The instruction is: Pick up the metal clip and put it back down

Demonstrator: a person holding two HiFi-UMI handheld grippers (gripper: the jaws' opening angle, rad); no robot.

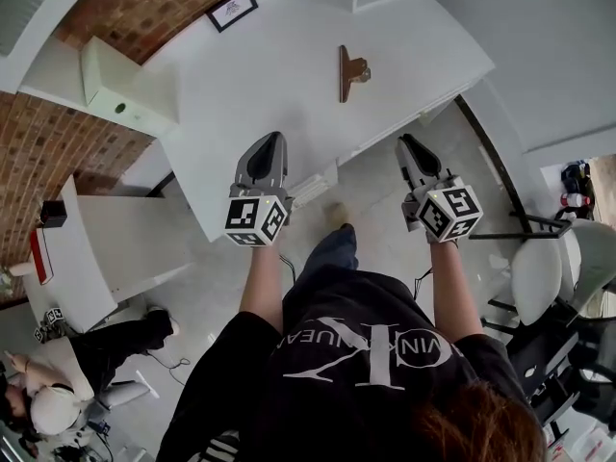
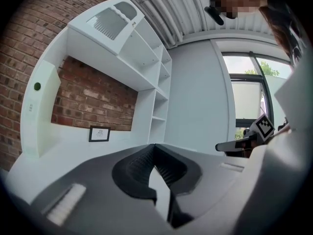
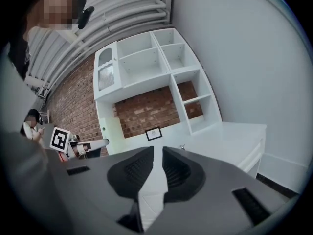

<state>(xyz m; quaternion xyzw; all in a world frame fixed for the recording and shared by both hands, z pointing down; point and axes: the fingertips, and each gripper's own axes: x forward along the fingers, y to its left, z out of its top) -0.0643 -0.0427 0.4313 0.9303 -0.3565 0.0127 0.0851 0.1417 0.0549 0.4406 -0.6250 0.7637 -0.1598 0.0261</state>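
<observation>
The person stands at the near edge of the white table point(image 1: 279, 65) with a gripper in each hand, both held out at about the same height and pointing toward the tabletop. The left gripper point(image 1: 272, 141) has its jaws pressed together, tips meeting, with nothing caught between them. The right gripper point(image 1: 408, 142) has its jaws a narrow slit apart, and through that gap I see only the white surface beyond, so it carries nothing either. The metal clip point(image 1: 346, 73) lies flat on the table, farther in than both grippers and between their lines, somewhat nearer the right one. It is well apart from both and touches neither. Its long brownish body runs away from the person, and its handles stick out to one side. At the back of the table a small framed picture point(image 1: 232, 8) leans against the brick wall point(image 1: 144, 8), and white shelving point(image 3: 156, 62) rises above it. To the left, a white box with a green dot point(image 1: 115, 89) sits on a ledge. Another person point(image 1: 96, 354) sits low down off to the left, and a white chair point(image 1: 539, 268) stands on the right.
</observation>
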